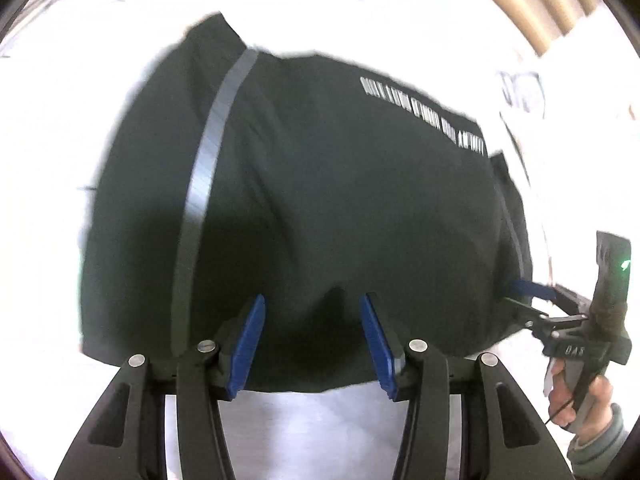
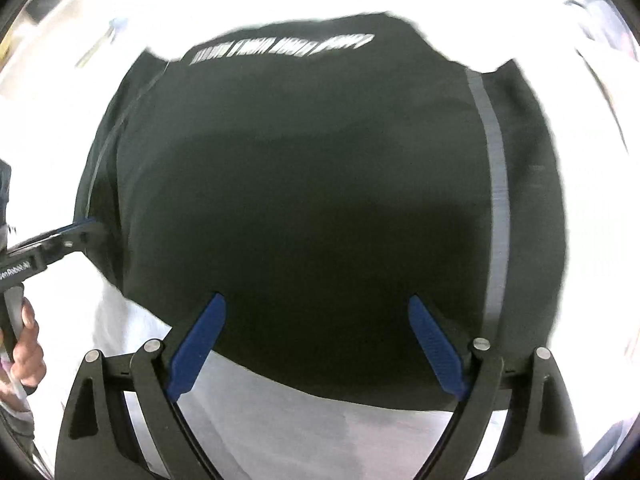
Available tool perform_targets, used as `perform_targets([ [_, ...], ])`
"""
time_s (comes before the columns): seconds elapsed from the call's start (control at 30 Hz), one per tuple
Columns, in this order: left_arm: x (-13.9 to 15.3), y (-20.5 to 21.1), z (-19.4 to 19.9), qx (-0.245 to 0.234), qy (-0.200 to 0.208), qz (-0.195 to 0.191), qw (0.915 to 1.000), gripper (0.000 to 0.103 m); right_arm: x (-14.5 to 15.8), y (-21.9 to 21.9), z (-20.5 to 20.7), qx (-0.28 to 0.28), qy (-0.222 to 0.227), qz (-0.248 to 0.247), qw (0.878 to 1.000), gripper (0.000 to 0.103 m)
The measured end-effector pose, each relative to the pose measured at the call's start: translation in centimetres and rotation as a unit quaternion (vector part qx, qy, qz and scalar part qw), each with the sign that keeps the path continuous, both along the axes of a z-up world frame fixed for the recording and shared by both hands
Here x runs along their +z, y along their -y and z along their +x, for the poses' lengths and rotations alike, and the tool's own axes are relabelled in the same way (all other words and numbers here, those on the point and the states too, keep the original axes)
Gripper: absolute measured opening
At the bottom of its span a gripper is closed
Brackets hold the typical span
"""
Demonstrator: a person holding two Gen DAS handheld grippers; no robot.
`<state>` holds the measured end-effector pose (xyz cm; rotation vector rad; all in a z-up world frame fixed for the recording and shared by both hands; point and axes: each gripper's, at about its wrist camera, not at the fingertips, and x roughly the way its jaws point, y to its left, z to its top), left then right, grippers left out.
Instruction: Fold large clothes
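Left wrist view: the left gripper point(image 1: 312, 308) is seen half open, nothing clamped, above the black garment point(image 1: 320, 184). The right gripper point(image 2: 316, 308) is spread wide, empty.

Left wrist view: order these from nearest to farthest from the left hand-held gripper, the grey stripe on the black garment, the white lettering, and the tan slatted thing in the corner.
1. Grey stripe on the black garment, just left of the left hand-held gripper.
2. White printed lettering, farther up, to the right.
3. Tan slatted object, top right corner, beyond the garment.
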<state>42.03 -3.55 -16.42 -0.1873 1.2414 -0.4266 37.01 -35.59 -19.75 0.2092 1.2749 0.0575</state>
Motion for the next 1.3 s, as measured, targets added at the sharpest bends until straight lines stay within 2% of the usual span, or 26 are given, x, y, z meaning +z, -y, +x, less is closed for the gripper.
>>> perform_targets([
  [0.07, 1.5, -2.7, 0.9, 0.033, 0.017, -0.01, 0.9992, 0.051, 0.8, 3.2, 0.4, -0.034, 0.005, -0.001, 0.999, 0.094],
  [0.13, 3.1, -6.7, 2.6, 0.066, 0.032, -0.017, 0.9971, 0.051, 0.9, 4.5, -0.8, -0.059, 0.008, -0.008, 0.998, 0.094],
  [0.2, 3.3, -8.5, 4.2, 0.084, 0.034, -0.022, 0.9956, 0.051, 1.3, 6.8, -0.5, -0.085, 0.009, -0.014, 0.996, 0.094],
  [0.3, 3.0, -11.0, 6.1, 0.105, 0.021, -0.04, 0.9935, 0.051, 0.7, 9.9, -0.2, -0.112, 0.005, -0.013, 0.994, 0.094],
  [0.4, 1.4, -12.5, 8.3, 0.11, -0.015, -0.072, 0.9912, 0.052, 0.3, 11.6, 0.3, -0.125, 0.0, -0.014, 0.992, 0.094],
  [0.5, -0.6, -12.7, 10.1, 0.105, -0.04, -0.062, 0.9917, 0.052, -0.7, 12.9, 0.6, -0.132, -0.01, -0.007, 0.991, 0.094],
  [0.7, -3.9, -12.8, 12.3, 0.098, -0.071, -0.08, 0.9895, 0.052, -3.0, 13.9, 2.1, -0.129, -0.028, 0.017, 0.991, 0.094],
  [0.83, -6.2, -12.8, 13.2, 0.086, -0.101, -0.155, 0.9789, 0.052, -5.2, 13.7, 3.4, -0.125, -0.045, 0.047, 0.99, 0.094],
  [0.9, -7.0, -12.6, 13.5, 0.082, -0.115, -0.166, 0.9759, 0.069, -6.1, 13.7, 3.7, -0.122, -0.05, 0.068, 0.989, 0.094],
  [0.97, -8.1, -12.1, 13.7, 0.082, -0.126, -0.154, 0.9765, 0.075, -6.8, 13.8, 3.9, -0.121, -0.054, 0.087, 0.987, 0.094],
  [1.07, -9.7, -11.8, 14.1, 0.086, -0.144, -0.17, 0.971, 0.079, -8.6, 14.1, 4.4, -0.128, -0.06, 0.127, 0.982, 0.095],
  [1.17, -10.8, -11.8, 14.1, 0.091, -0.151, -0.197, 0.9644, 0.08, -9.9, 14.7, 4.5, -0.143, -0.067, 0.165, 0.974, 0.1],
  [1.3, -10.8, -11.7, 13.6, 0.09, -0.143, -0.204, 0.9642, 0.08, -10.6, 15.3, 4.3, -0.147, -0.065, 0.187, 0.969, 0.102],
])
